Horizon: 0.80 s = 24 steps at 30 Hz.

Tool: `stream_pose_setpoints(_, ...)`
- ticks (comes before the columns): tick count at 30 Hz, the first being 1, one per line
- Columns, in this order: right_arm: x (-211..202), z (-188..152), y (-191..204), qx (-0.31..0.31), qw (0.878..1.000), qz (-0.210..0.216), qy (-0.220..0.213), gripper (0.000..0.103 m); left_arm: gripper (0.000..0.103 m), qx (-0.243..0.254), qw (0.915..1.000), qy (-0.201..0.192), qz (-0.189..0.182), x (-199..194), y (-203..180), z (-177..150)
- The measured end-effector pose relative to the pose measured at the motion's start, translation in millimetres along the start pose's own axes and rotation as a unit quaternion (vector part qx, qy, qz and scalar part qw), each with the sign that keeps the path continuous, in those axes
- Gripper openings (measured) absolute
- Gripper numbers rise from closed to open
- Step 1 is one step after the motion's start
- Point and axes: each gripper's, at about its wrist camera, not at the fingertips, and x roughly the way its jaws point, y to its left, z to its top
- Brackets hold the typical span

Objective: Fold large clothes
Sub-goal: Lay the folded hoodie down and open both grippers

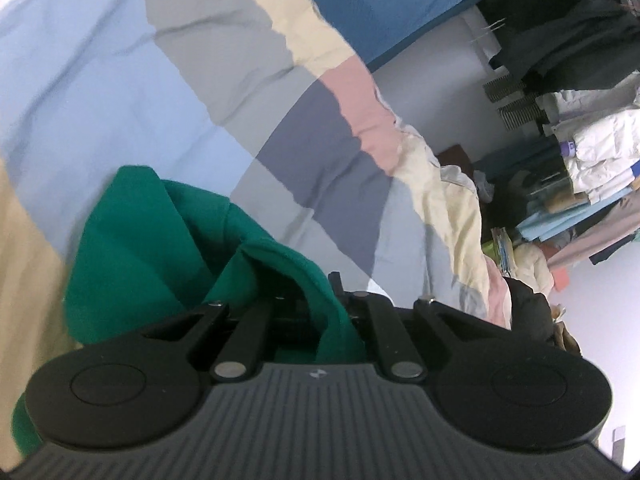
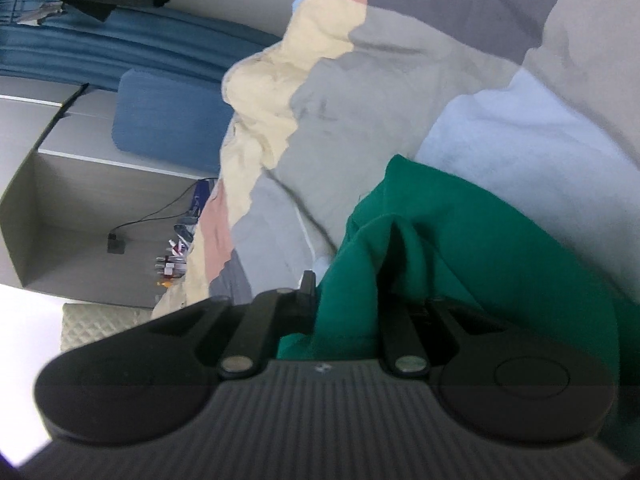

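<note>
- Green garment (image 1: 160,240) bunches up right at the left tongs (image 1: 308,312), its folds rising ahead of them and spilling off to the left over a patchwork quilt (image 1: 120,80).
- Left tongs are pinched together on a ridge of that green cloth; the fabric runs down between the black linkage arms, and the fingertips themselves are buried in it.
- From the right wrist view, the same green garment (image 2: 480,248) fills the lower right, draped over the right side of the right tongs (image 2: 348,300).
- Right tongs are likewise clamped on a fold of the cloth, which passes between the arms and reaches down to the ribbed body; only one dark fingertip (image 2: 308,280) pokes out on the left of the fabric.
- Below and beyond the garment lies the quilt (image 2: 360,120), in blocks of pale blue, grey, cream, pink and slate, with a rumpled cream edge.
- Past the quilt's edge, the left view shows stacked folded textiles (image 1: 592,152) and dark clothing; the picture is blurred, so the finer items there are probably not worth naming.
- Right view shows a blue cushion (image 2: 172,120) and a pale open shelf (image 2: 80,220) beside the bed.
</note>
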Motion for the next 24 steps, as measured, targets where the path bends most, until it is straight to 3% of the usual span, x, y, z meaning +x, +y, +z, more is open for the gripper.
stream_pose_setpoints(6, 7.0, 1.3, -4.9, 0.006, 1.0, 0.007, 0.005, 0.015, 0.01, 0.016, 0.9998, -0.009, -0.004, -5.9, -3.6, -6.7)
stream_pose_setpoints(8, 2.5, -2.0, 1.6, -0.012, 1.0, 0.006, 0.001, 0.015, 0.016, 0.025, 0.9996, -0.01, -0.006, -16.4, -7.1, -10.6)
stream_pose_setpoints(10, -3.0, -5.1, 9.3, -0.03, 1.0, 0.004, -0.003, 0.019, 0.065, 0.034, 0.9993, -0.014, -0.004, -33.8, -10.0, -15.2)
stream_pose_setpoints(11, -7.7, -7.5, 13.5, -0.039, 0.999, 0.005, -0.005, 0.022, 0.069, 0.041, 0.9989, -0.021, -0.003, -46.2, -13.6, -18.5)
stream_pose_setpoints(15, -29.4, -22.8, 31.7, -0.084, 0.996, 0.017, -0.016, 0.065, 0.07, 0.084, 0.9952, -0.05, 0.0, -94.6, -21.7, -39.0)
stream_pose_setpoints(16, -34.9, -27.3, 36.5, -0.098, 0.995, 0.019, -0.016, 0.07, 0.07, 0.092, 0.994, -0.058, 0.008, -106.9, -23.3, -46.8)
stream_pose_setpoints(20, -64.6, -51.9, 59.9, -0.178, 0.983, 0.022, -0.026, 0.072, 0.07, 0.128, 0.9885, -0.08, 0.008, -150.4, -33.0, -82.9)
stream_pose_setpoints(24, -93.6, -84.8, 84.4, -0.274, 0.961, 0.038, -0.027, 0.078, 0.07, 0.167, 0.9818, -0.088, 0.02, -172.0, -36.1, -115.1)
